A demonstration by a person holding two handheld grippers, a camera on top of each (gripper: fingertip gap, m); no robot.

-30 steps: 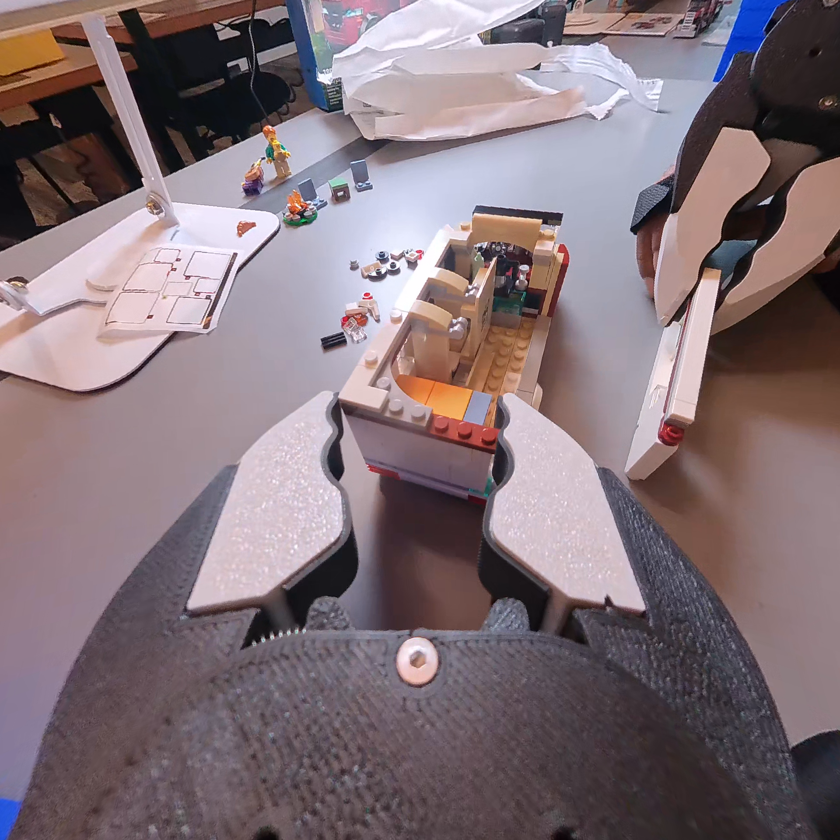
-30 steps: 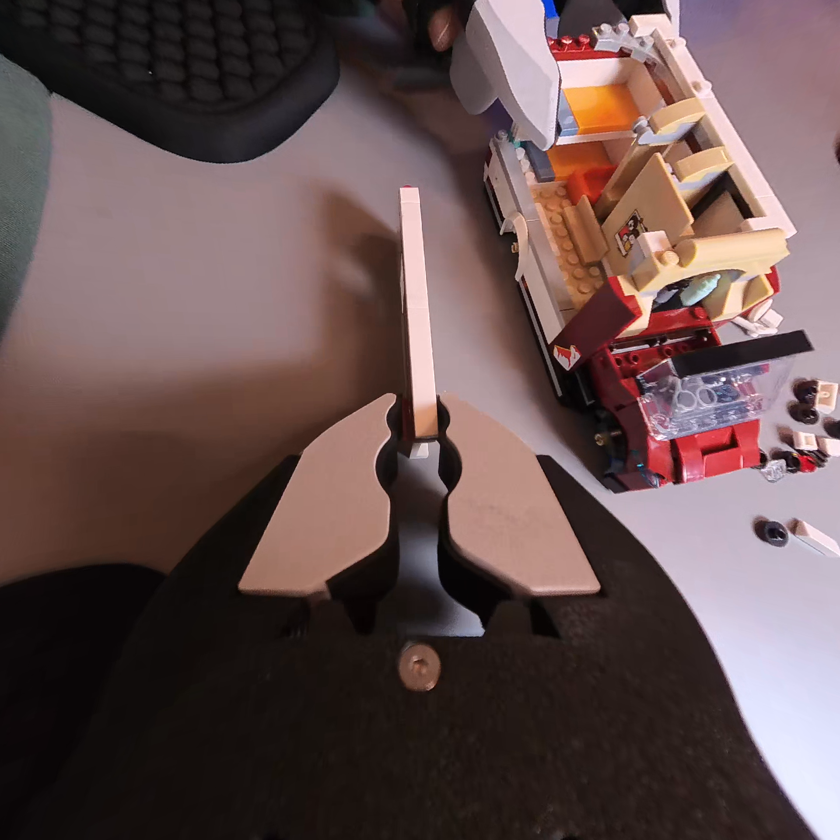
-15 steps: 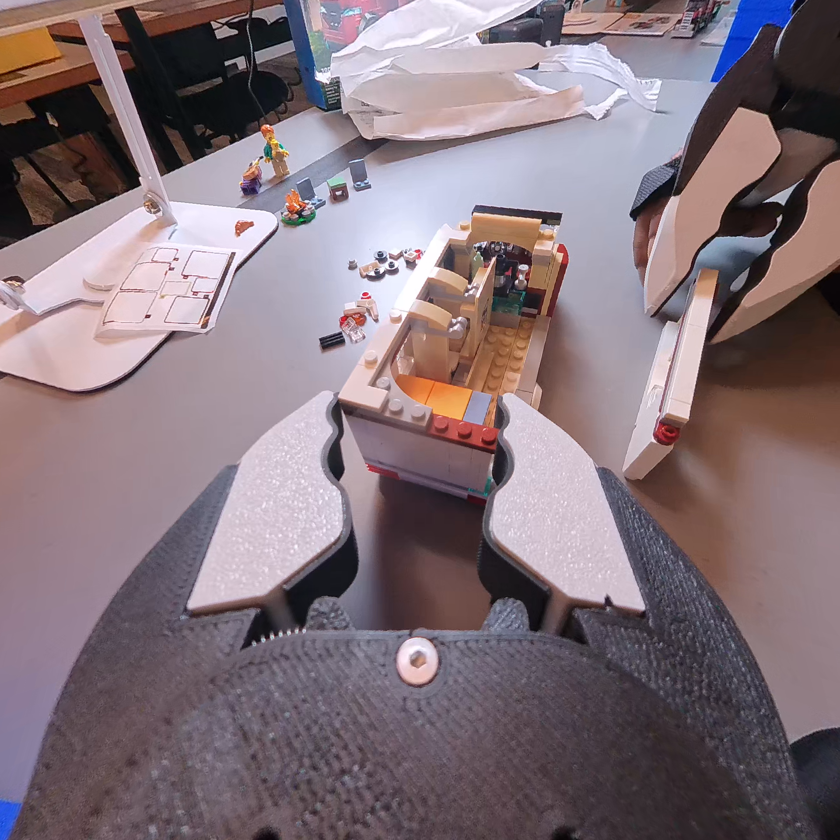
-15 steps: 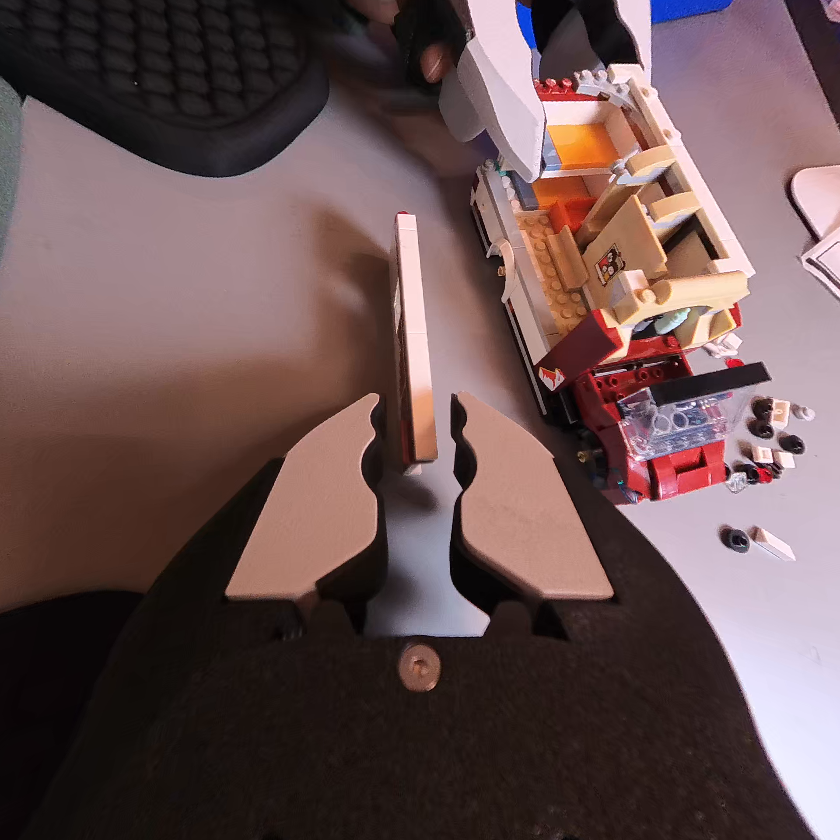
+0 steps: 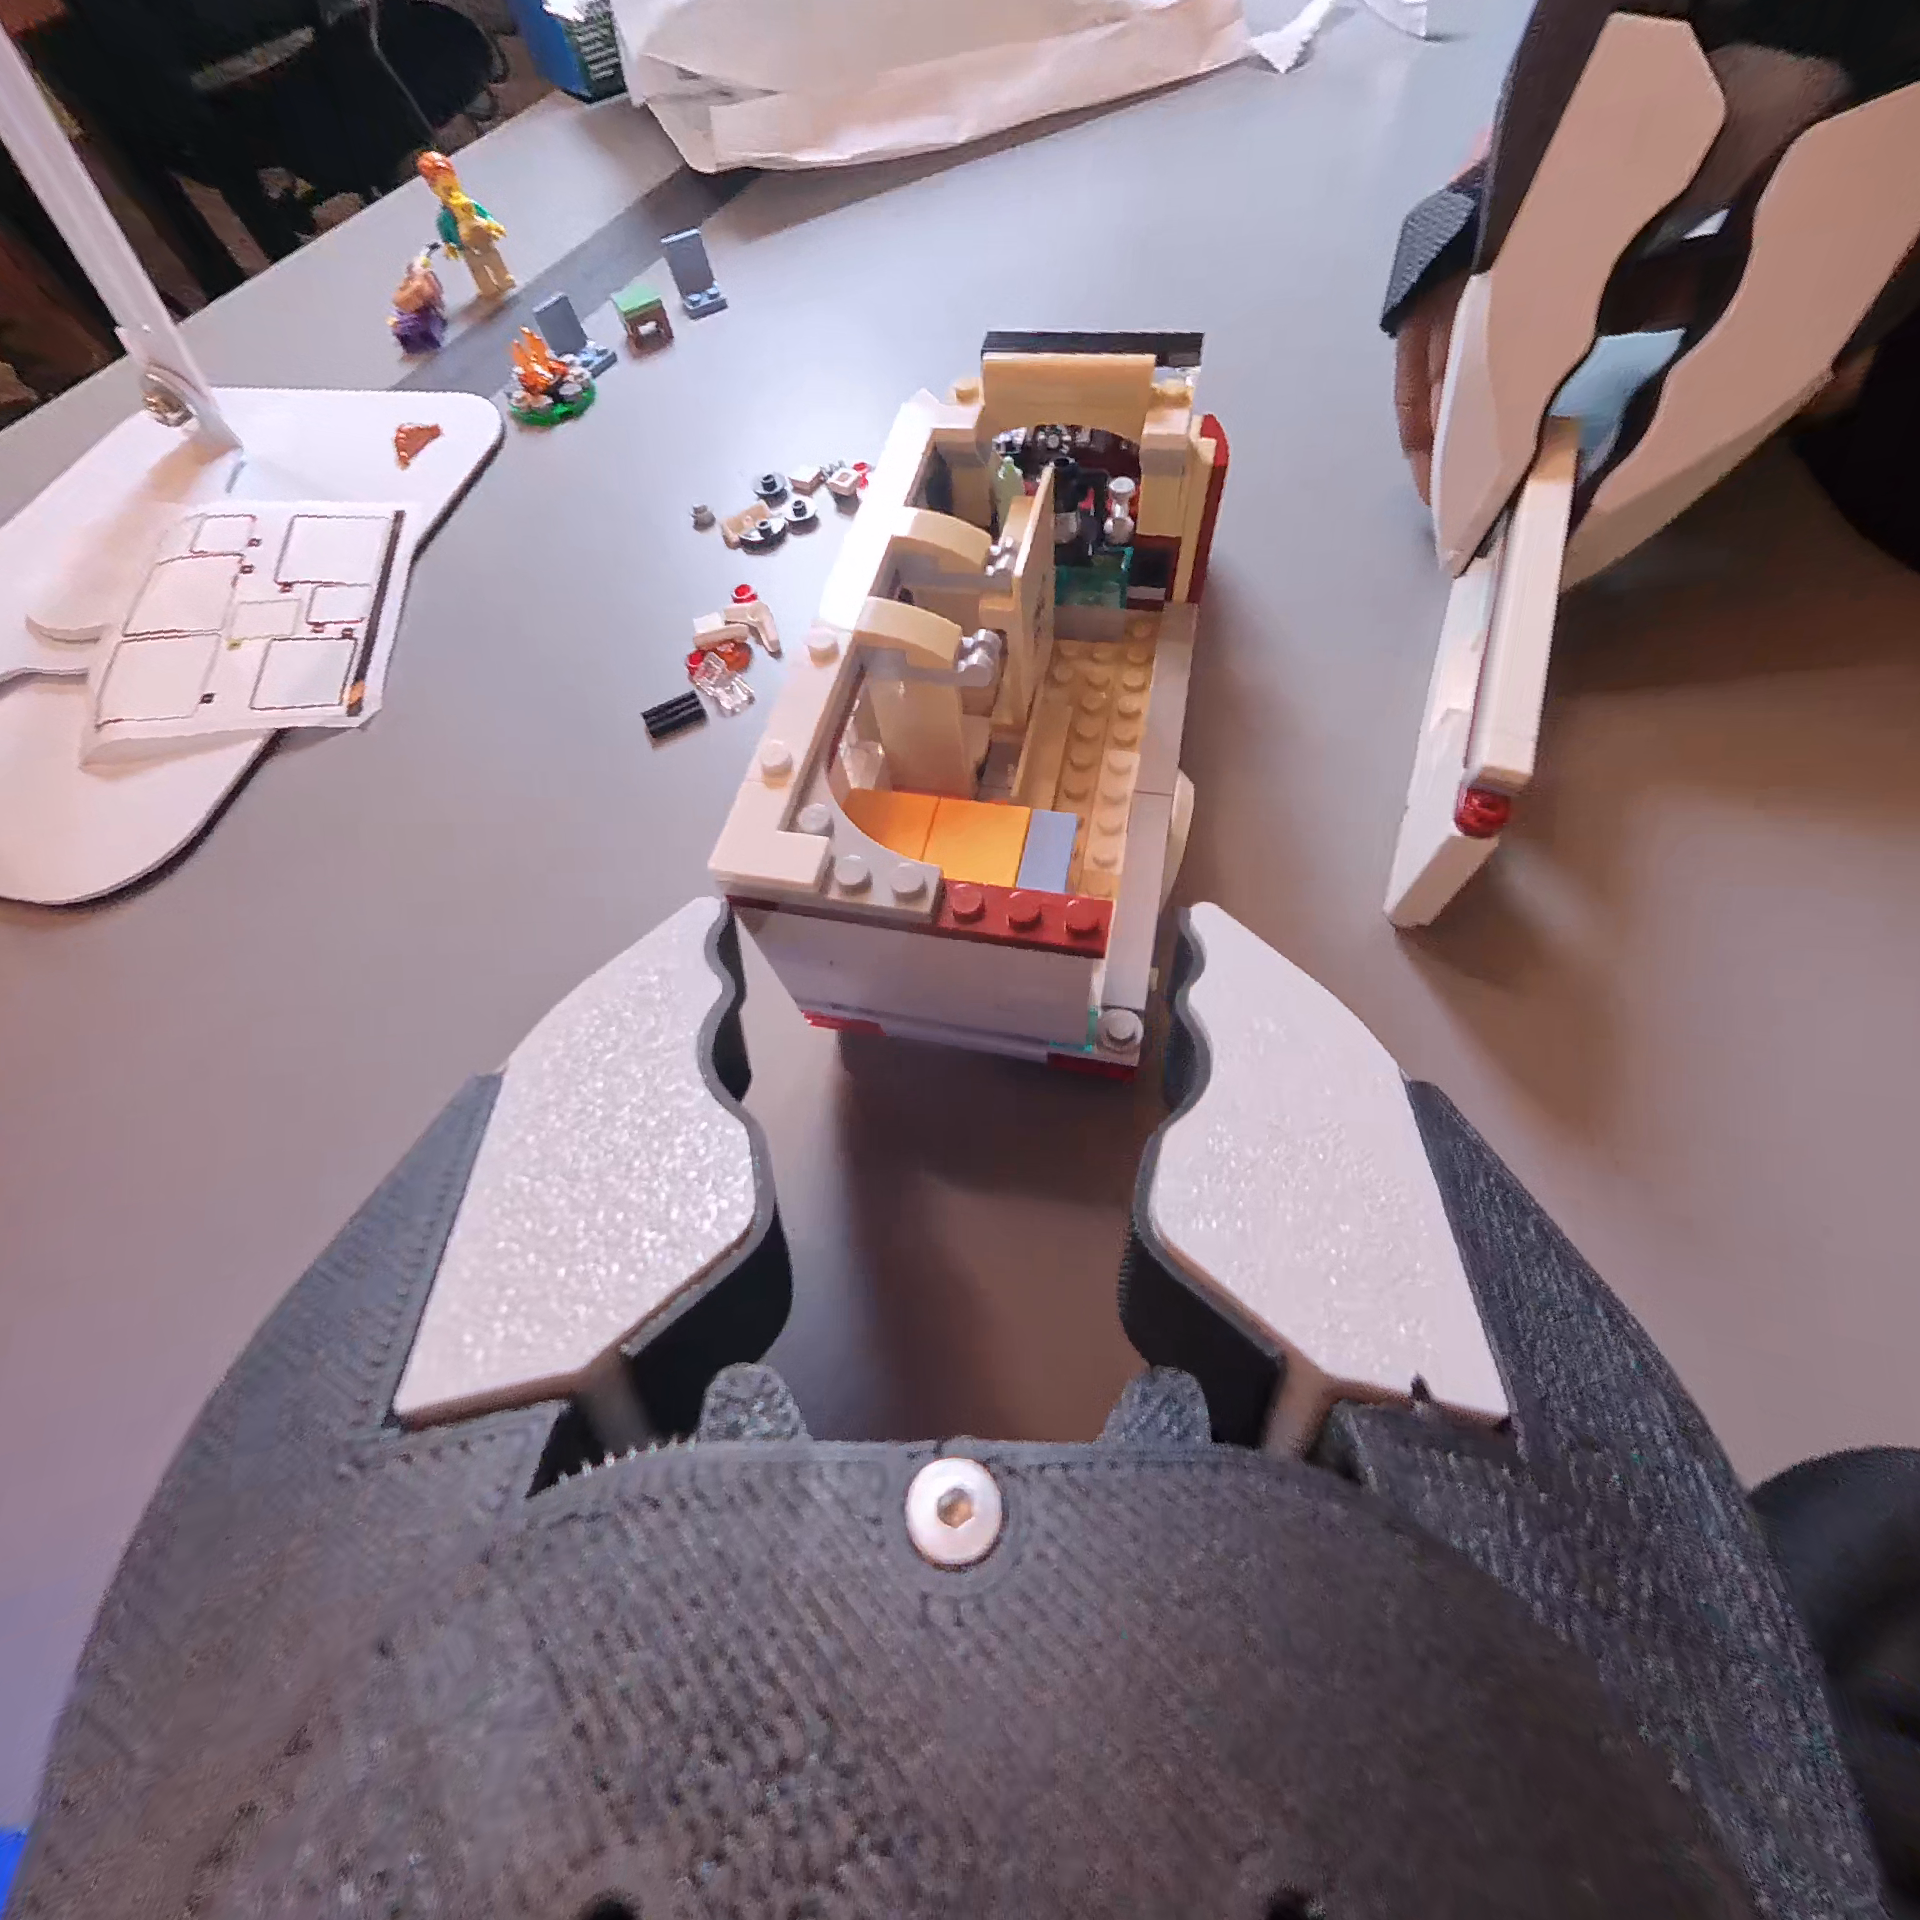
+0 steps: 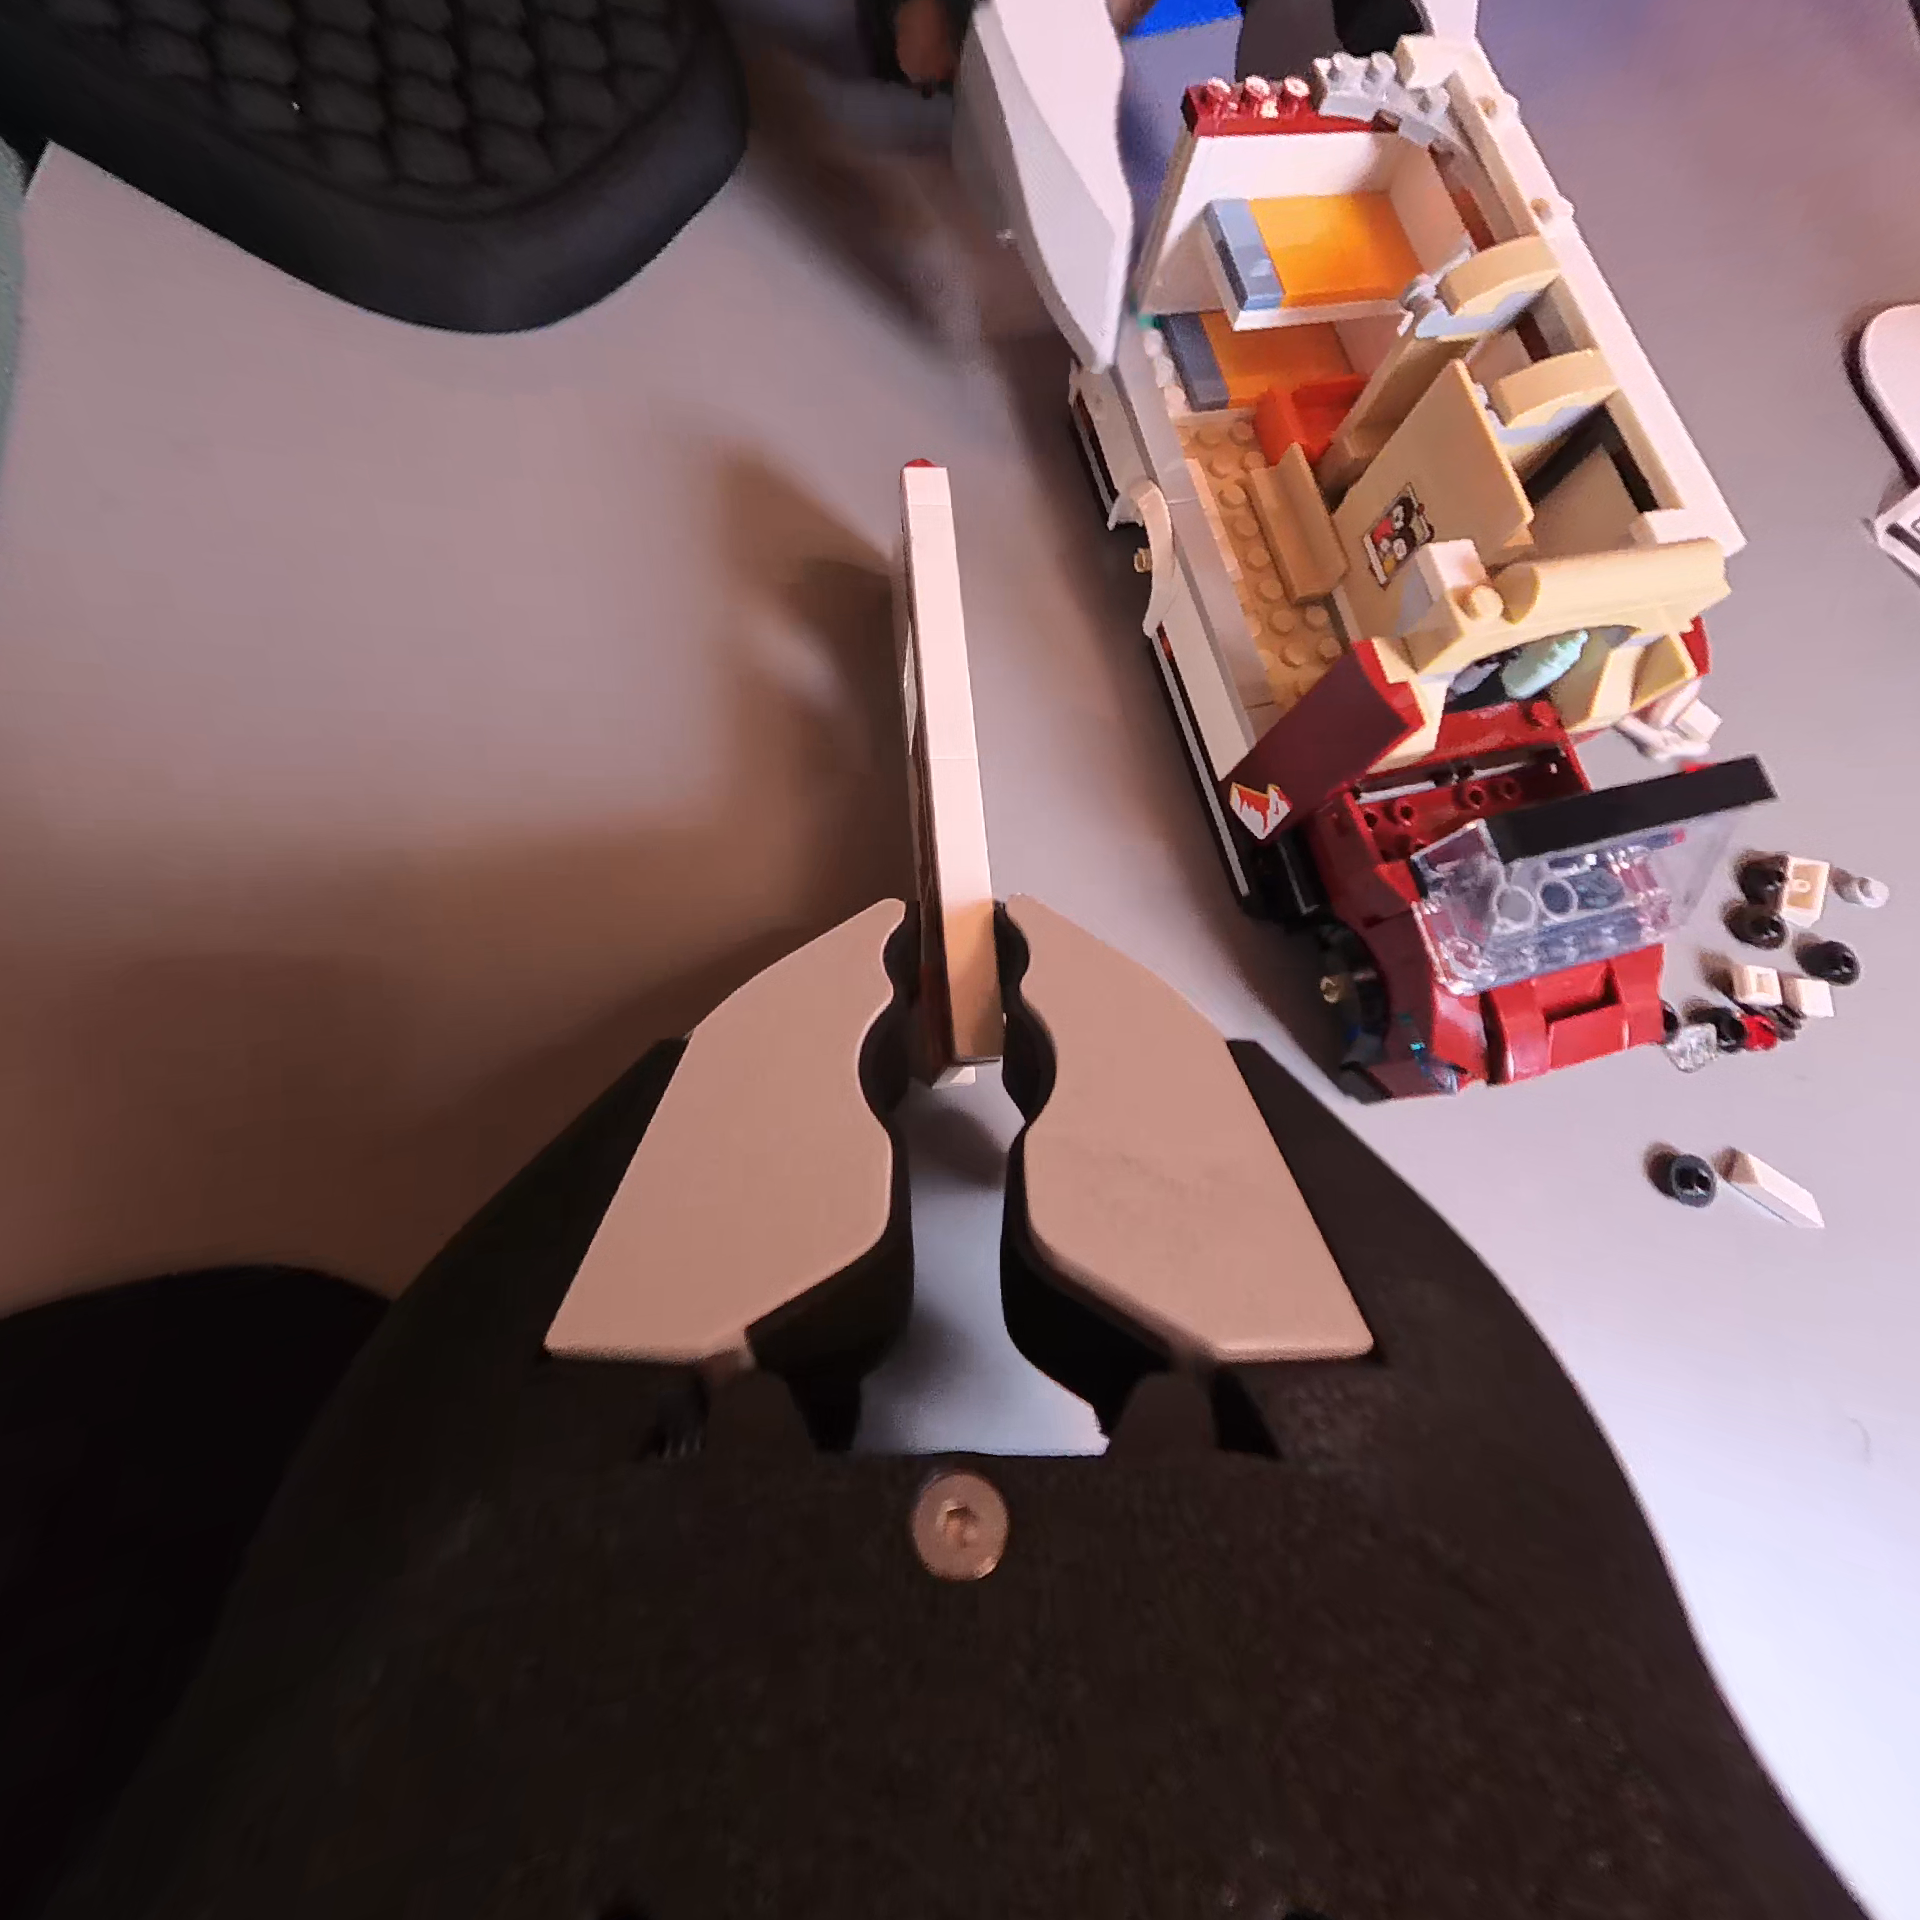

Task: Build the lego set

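A brick-built camper van [image 5: 987, 665] with no roof, in white, tan and dark red, stands on the grey table [image 5: 520, 935]. My left gripper [image 5: 956, 935] is open, and its pads flank the van's rear end with small gaps on both sides. My right gripper [image 6: 951, 925] is shut on the near end of a long white brick panel [image 6: 940, 675], to the left of the van [image 6: 1403, 582]. In the left wrist view the right gripper [image 5: 1527, 520] holds the panel [image 5: 1496, 675] at a slant, with its red-tipped low end at the table.
A white stand base with a paper sheet [image 5: 208, 582] lies at the left. Minifigures and small builds [image 5: 468, 229] stand beyond it. Loose small pieces [image 5: 748, 623] lie left of the van, and more pieces [image 6: 1766, 956] lie by its front. Crumpled white paper [image 5: 914, 73] lies at the far edge. A black mesh chair [image 6: 364, 125] is nearby.
My left jaws, shut on the van's rear before, have opened wider. My right jaws let go of the white panel half a second ago and have closed on it again.
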